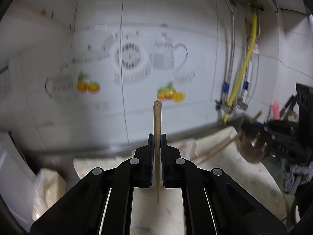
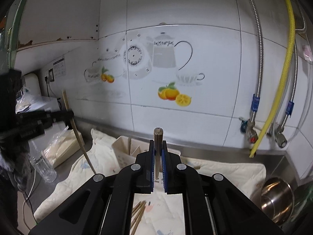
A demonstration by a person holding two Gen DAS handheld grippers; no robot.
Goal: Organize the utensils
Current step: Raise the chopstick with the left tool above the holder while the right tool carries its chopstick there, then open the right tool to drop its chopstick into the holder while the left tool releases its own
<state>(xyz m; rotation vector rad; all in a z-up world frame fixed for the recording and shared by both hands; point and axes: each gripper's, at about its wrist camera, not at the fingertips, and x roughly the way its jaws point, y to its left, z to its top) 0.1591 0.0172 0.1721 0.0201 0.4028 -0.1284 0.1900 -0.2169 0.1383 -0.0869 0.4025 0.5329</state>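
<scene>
One chopstick (image 1: 157, 137) is clamped upright between the nearly closed fingers of the left gripper (image 1: 157, 137), its thick end raised toward the tiled wall (image 1: 176, 19) and its tapered tip hanging below the pads. A second chopstick (image 2: 158, 148) is held the same way in the right gripper (image 2: 158, 143), whose fingers are likewise drawn in onto it. Both sticks are carried above the quilted cloth (image 2: 225, 170) that covers the worktop. The white compartment holder (image 2: 125, 148), in which a stick is already seen standing, lies just beyond the right gripper and is judged to be the destination. It is advised that each stick be kept vertical, brought over an open compartment and lowered tip first before the fingers are eased apart; one gripper should be served at a time, since both are judged to need the same narrow opening. More chopsticks (image 2: 138, 215) are left lying on the cloth below. A steel pot (image 2: 277, 199), a plastic bottle (image 2: 42, 164) and a yellow hose (image 2: 281, 82) are noted at the margins, well apart from the holder.
</scene>
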